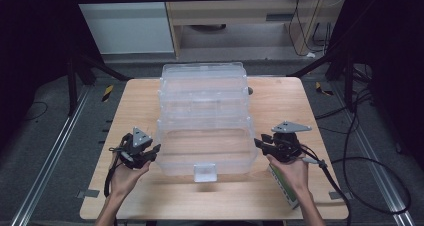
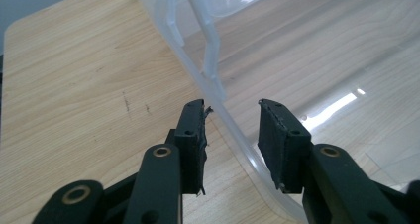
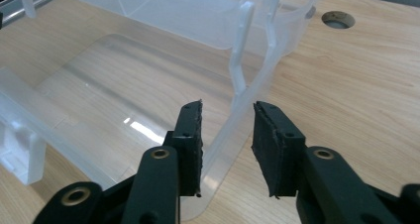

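I've got L gripper & R gripper straddling opposite rims of the clear bin at table centre, jaws unclenched; next, I reckon: squeeze both, lift level

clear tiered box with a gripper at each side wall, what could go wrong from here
1. Both the left gripper and right gripper straddle the thin walls of the clear tiered box with jaws open, pads apart from the plastic; closing unevenly could twist or slide the box.
2. The upper trays are fanned back on slim link arms; a jerk might make them swing or collapse.
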Action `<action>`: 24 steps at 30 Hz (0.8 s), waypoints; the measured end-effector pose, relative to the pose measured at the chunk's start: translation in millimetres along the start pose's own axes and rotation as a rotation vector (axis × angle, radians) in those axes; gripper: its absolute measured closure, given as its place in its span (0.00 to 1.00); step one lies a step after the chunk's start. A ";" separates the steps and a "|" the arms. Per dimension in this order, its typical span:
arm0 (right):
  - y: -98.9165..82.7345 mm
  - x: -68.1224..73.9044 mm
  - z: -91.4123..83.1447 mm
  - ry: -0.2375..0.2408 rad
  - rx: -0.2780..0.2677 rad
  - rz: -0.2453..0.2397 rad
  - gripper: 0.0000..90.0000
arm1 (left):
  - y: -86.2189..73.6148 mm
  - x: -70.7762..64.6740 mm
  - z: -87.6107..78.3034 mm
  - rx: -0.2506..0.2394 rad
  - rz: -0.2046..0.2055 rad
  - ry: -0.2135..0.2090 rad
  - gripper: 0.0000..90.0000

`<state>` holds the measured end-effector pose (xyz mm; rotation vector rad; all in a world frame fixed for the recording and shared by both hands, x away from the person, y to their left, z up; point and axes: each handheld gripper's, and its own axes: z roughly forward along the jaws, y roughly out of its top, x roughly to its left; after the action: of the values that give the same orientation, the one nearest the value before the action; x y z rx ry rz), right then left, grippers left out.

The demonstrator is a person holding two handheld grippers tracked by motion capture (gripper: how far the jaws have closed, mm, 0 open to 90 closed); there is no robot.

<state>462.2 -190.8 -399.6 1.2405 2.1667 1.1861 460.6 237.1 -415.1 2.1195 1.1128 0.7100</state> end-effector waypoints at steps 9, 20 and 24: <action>9.0 -3.7 -19.1 -0.029 0.008 -0.023 0.55 | -1.0 -0.3 3.0 0.015 0.003 -0.010 0.66; 14.0 -10.8 -37.7 -0.055 0.063 -0.032 0.44 | -0.7 -0.2 3.0 0.021 0.004 -0.017 0.66; 15.7 -16.3 -45.5 -0.063 0.075 -0.020 0.41 | -1.1 -0.8 3.1 0.025 0.006 -0.020 0.66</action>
<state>449.1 -222.3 -362.1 1.2662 2.1908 1.0521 461.8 236.1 -418.0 2.1469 1.1109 0.6796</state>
